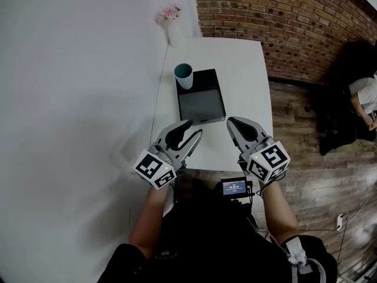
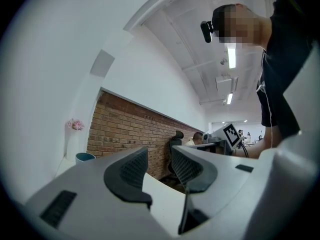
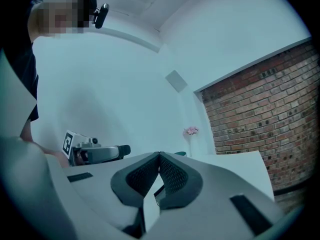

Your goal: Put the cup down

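A light blue cup (image 1: 184, 75) stands upright on the far left corner of a black tray (image 1: 203, 102) on the white table (image 1: 238, 63). Neither gripper touches it. My left gripper (image 1: 193, 128) hovers over the table's near edge, short of the tray, with its jaws a little apart and nothing between them (image 2: 159, 156). The cup's rim (image 2: 84, 157) shows far off to the left in the left gripper view. My right gripper (image 1: 231, 122) hangs beside it at the tray's near right corner, jaws shut and empty (image 3: 159, 156).
A white vase of pink flowers (image 1: 169, 13) stands at the table's far left corner against the white wall. A brick wall (image 1: 283, 22) runs behind the table. A person sits at the right (image 1: 364, 96) on the wooden floor side.
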Available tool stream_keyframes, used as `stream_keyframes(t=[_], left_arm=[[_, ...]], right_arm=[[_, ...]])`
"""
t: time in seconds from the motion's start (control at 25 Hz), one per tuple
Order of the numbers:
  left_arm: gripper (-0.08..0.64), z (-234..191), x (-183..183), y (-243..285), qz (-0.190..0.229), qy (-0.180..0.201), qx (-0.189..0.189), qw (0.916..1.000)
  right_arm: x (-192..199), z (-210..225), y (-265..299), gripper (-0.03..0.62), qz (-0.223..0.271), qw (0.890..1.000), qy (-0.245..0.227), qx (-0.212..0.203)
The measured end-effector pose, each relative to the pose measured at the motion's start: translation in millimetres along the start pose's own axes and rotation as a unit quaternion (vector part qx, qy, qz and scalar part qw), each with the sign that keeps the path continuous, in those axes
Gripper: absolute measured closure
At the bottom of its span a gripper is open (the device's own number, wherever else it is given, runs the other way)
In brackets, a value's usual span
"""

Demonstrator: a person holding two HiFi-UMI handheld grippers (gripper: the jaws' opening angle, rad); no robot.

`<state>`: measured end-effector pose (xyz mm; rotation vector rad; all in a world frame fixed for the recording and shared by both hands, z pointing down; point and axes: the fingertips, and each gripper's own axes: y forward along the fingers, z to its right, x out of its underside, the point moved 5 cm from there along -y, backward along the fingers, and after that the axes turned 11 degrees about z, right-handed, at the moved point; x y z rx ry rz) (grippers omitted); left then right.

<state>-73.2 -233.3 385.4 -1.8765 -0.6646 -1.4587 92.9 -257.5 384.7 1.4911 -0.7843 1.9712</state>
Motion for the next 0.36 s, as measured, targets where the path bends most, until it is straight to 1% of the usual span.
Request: stream_keyframes(t=[0.36], left_arm=[[0.41, -1.8, 3.4, -5.3, 0.004, -0.005, -0.002, 1.0]], right_arm=[[7.1, -4.2, 0.7, 0.58, -0.002, 1.0, 0.001, -0.008]])
